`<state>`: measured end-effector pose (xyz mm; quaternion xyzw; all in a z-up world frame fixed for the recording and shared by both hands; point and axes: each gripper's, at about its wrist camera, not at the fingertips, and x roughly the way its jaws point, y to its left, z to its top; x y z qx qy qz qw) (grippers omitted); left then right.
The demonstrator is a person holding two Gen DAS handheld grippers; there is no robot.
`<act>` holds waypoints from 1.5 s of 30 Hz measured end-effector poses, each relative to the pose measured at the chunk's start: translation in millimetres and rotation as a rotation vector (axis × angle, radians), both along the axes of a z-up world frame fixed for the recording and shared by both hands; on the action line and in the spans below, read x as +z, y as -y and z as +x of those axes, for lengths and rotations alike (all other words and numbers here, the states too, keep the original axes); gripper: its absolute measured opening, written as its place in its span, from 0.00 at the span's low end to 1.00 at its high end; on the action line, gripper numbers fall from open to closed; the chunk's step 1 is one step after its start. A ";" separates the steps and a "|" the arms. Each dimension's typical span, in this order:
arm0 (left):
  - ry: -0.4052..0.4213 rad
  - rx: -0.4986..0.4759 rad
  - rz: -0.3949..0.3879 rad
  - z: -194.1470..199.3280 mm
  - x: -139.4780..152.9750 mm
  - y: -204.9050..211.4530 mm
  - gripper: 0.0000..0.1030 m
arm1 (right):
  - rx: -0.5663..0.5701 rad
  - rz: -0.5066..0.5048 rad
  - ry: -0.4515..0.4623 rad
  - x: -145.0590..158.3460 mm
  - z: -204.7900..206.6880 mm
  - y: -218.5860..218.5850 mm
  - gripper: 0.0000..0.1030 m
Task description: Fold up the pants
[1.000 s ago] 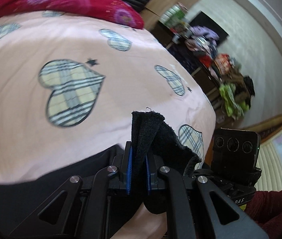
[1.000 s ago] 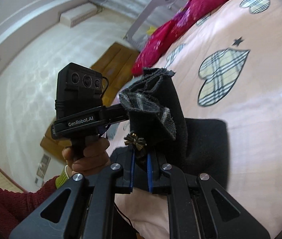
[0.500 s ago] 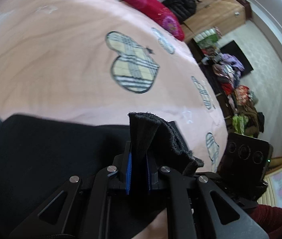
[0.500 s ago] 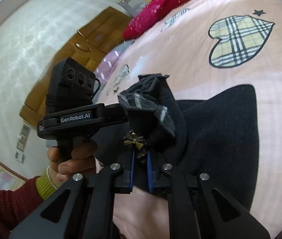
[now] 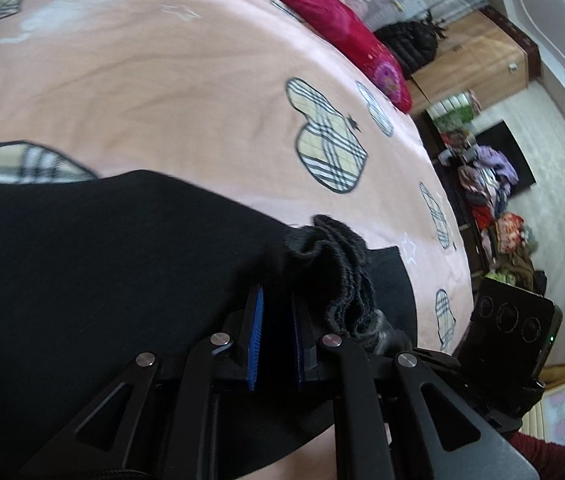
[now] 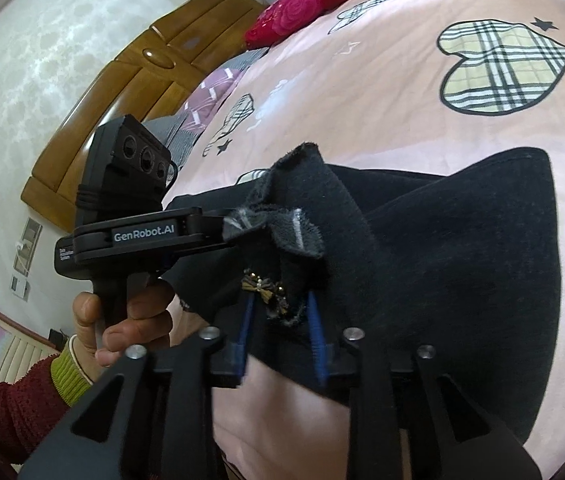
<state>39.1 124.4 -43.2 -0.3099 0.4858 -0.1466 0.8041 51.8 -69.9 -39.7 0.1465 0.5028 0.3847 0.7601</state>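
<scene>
Fingers on the left gripper [image 5: 274, 340] sit a narrow gap apart, black cloth between the blue pads; can't tell if they're clamping or letting go. Pants [image 5: 102, 272] lie mostly flat on the pink bed [image 5: 162, 72], bunched edge just right of that gripper. Right gripper [image 6: 280, 338] fingers are spread wider, waistband with bow trim [image 6: 264, 292] loose between them, looks like release after laying the fold down. Fabric: black, soft knit, hem frayed.
</scene>
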 end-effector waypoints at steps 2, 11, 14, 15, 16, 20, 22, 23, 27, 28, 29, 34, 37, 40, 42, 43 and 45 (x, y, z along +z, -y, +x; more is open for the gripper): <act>0.001 0.039 0.010 -8.2 2.6 -7.6 0.13 | 0.014 -0.006 0.005 0.6 -1.0 -4.6 0.42; 0.026 0.264 0.039 -66.3 17.5 -46.4 0.36 | 0.129 0.002 0.002 9.5 -10.1 -26.3 0.45; 0.022 0.323 0.030 -84.5 19.9 -58.4 0.36 | 0.150 0.015 0.018 20.2 -9.1 -33.0 0.45; 0.021 0.349 0.026 -91.8 20.9 -62.9 0.36 | 0.154 0.024 0.022 23.9 -7.4 -35.3 0.45; 0.022 0.363 0.027 -97.0 21.3 -66.8 0.36 | 0.155 0.026 0.027 26.0 -6.2 -35.9 0.45; 0.021 0.444 0.037 -118.8 25.8 -81.6 0.41 | 0.169 0.016 0.058 36.9 1.9 -50.2 0.46; 0.018 0.495 0.047 -131.9 27.9 -91.5 0.42 | 0.180 0.005 0.067 39.8 4.6 -56.6 0.46; 0.016 0.514 0.046 -139.0 28.2 -99.0 0.42 | 0.187 -0.001 0.071 41.2 6.7 -60.4 0.47; 0.012 0.598 0.033 -165.1 28.6 -120.7 0.48 | 0.228 -0.035 0.091 44.5 12.7 -83.7 0.57; 0.013 0.625 0.043 -174.2 29.5 -125.2 0.49 | 0.241 -0.044 0.096 45.1 14.2 -92.4 0.58; 0.012 0.638 0.049 -177.0 30.4 -127.8 0.51 | 0.251 -0.050 0.098 45.0 15.5 -98.5 0.59; -0.017 0.737 0.067 -207.8 25.8 -155.0 0.55 | 0.305 -0.095 0.118 43.6 26.3 -135.6 0.65; -0.034 0.797 0.054 -219.8 20.3 -170.6 0.56 | 0.346 -0.122 0.133 42.1 34.2 -162.3 0.66; -0.046 0.821 0.035 -222.0 13.8 -181.5 0.56 | 0.383 -0.168 0.165 39.4 40.0 -190.1 0.66; -0.052 0.834 0.024 -221.2 9.0 -187.3 0.56 | 0.417 -0.198 0.183 36.3 44.8 -211.0 0.66; -0.057 0.841 0.012 -221.4 5.1 -191.6 0.57 | 0.435 -0.209 0.191 34.9 46.4 -219.8 0.66; -0.066 0.847 -0.013 -219.6 -1.8 -198.4 0.57 | 0.467 -0.235 0.208 31.8 50.2 -238.0 0.66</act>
